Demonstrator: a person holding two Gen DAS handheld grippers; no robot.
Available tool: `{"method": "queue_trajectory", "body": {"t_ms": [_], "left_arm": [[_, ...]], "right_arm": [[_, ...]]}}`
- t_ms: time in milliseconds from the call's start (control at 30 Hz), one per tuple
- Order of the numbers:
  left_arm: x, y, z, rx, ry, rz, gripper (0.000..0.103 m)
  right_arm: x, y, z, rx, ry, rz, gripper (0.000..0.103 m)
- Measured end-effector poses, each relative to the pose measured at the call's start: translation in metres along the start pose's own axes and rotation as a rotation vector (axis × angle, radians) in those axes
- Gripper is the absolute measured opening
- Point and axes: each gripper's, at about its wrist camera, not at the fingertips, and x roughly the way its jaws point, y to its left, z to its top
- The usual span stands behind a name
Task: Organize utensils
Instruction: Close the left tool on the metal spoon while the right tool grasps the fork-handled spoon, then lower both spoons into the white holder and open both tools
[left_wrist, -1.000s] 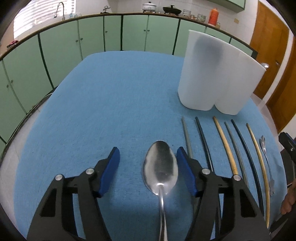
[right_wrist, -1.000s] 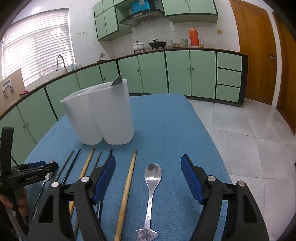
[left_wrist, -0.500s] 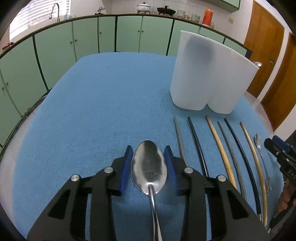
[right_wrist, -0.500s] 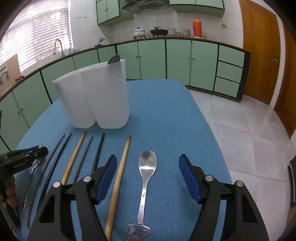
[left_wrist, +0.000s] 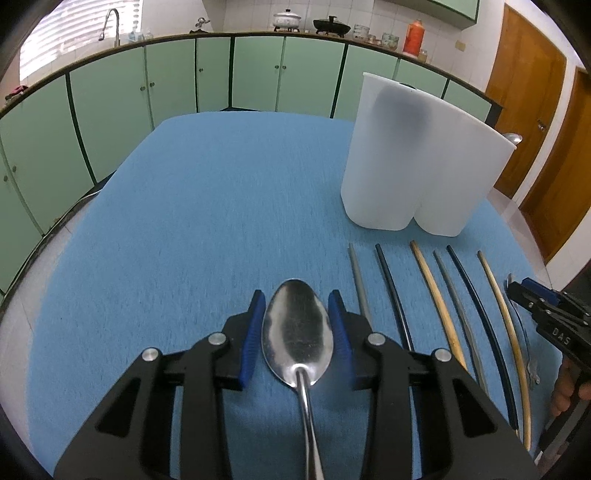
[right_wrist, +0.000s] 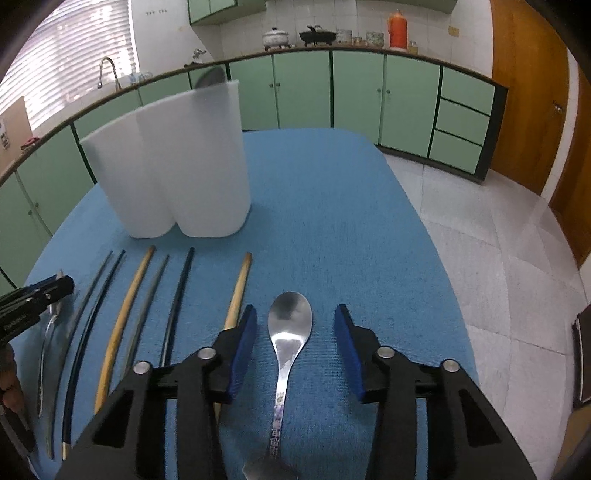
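My left gripper (left_wrist: 297, 325) is shut on the bowl of a large metal spoon (left_wrist: 297, 336) just over the blue tablecloth. My right gripper (right_wrist: 293, 332) is partly open around a smaller metal spoon (right_wrist: 290, 325) that lies on the cloth between its fingers. A white two-part utensil holder (left_wrist: 421, 166) stands at the back right in the left wrist view and shows at the back left in the right wrist view (right_wrist: 177, 170). A dark utensil tip sticks out of it.
Several chopsticks (left_wrist: 439, 306), wooden, grey and black, lie in a row between the two spoons and show in the right wrist view (right_wrist: 125, 317). The table edge and tiled floor (right_wrist: 498, 280) are to the right. Green cabinets run behind.
My left gripper has closed on the large spoon's bowl. My right gripper has moved forward and narrowed around the small spoon.
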Motion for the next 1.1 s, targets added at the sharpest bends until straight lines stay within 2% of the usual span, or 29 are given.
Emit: {"method": "queue_trajectory", "body": {"t_ms": [200, 367, 667, 1100], "left_arm": [[0.001, 0.000, 0.003, 0.001, -0.001, -0.007, 0.034], [-0.001, 0.000, 0.004, 0.004, -0.006, -0.008, 0.034], [-0.010, 0.001, 0.002, 0.001, -0.024, -0.015, 0.034], [-0.048, -0.008, -0.002, 0.004, -0.163, -0.081, 0.034]], "right_arm": [[0.005, 0.003, 0.002, -0.004, 0.025, -0.014, 0.039], [0.007, 0.013, 0.003, -0.036, 0.038, -0.039, 0.027], [-0.002, 0.011, 0.000, -0.022, 0.012, -0.030, 0.026], [-0.069, 0.004, -0.006, -0.013, -0.214, 0.061, 0.026]]}}
